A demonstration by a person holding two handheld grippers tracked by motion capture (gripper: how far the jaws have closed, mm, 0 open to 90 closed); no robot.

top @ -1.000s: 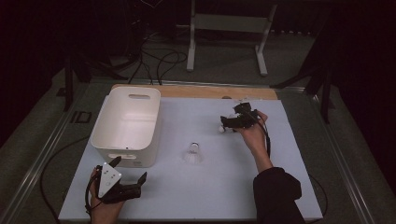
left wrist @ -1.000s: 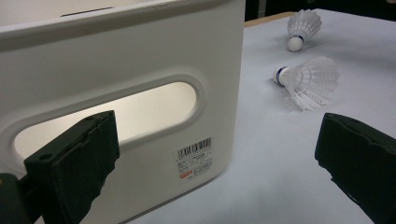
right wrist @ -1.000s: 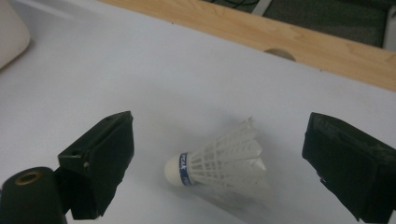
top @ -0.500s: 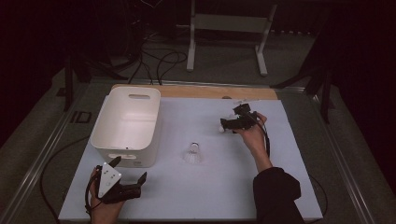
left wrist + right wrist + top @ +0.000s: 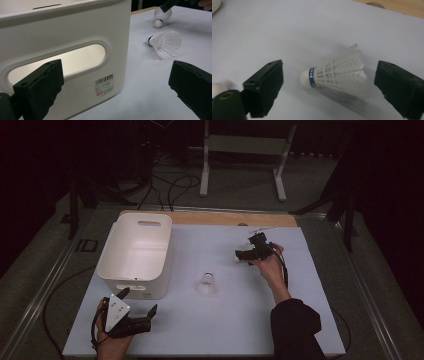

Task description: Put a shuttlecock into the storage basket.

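**Right gripper open around far shuttlecock, left gripper open by bin**

From the high view: white bin [image 5: 135,251] on the left of the table [image 5: 300,320], near shuttlecock [image 5: 206,284] lying mid-table, right gripper [image 5: 243,255] farther back on the right, left gripper [image 5: 139,301] at the front left corner just beside the bin. Far shuttlecock [image 5: 238,259] there just a small white speck at the right gripper's tips; too small to tell the relation.

From the right gripper view: spread wide, nothing clamped. Far shuttlecock [image 5: 337,73] on its side on the table between the two jaws, cork toward the left jaw, feather skirt toward the right jaw, blue band behind the cork. Apart from both jaws, closer to the left one.

From the left gripper view: left gripper [image 5: 115,82] also spread wide, holding nothing. Bin [image 5: 75,32] end wall with handle slot and barcode label [image 5: 104,84] right ahead, behind the left jaw. Near shuttlecock [image 5: 165,42] on its side, well ahead of the right jaw, cork pointing at the bin. Far shuttlecock [image 5: 160,15] beyond it, with a black jaw of the right gripper [image 5: 168,3] at its skirt; cannot tell whether touching.
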